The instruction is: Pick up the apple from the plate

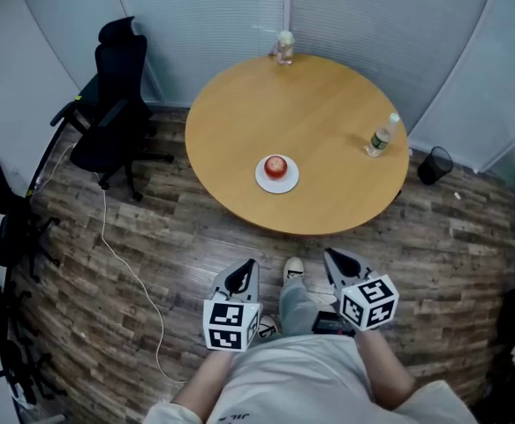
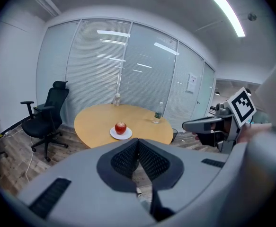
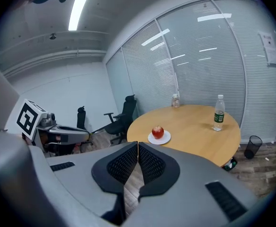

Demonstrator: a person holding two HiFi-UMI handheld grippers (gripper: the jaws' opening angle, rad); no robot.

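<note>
A red apple sits on a small white plate near the front edge of a round wooden table. The apple and plate also show far ahead in the left gripper view, and the same apple and plate in the right gripper view. My left gripper and right gripper hang over the floor short of the table, well apart from the apple. Both have their jaws shut with nothing between them.
A plastic bottle stands at the table's right side and a glass jar at its far edge. A black office chair is left of the table, more chairs along the left wall. A black bin and glass walls lie beyond.
</note>
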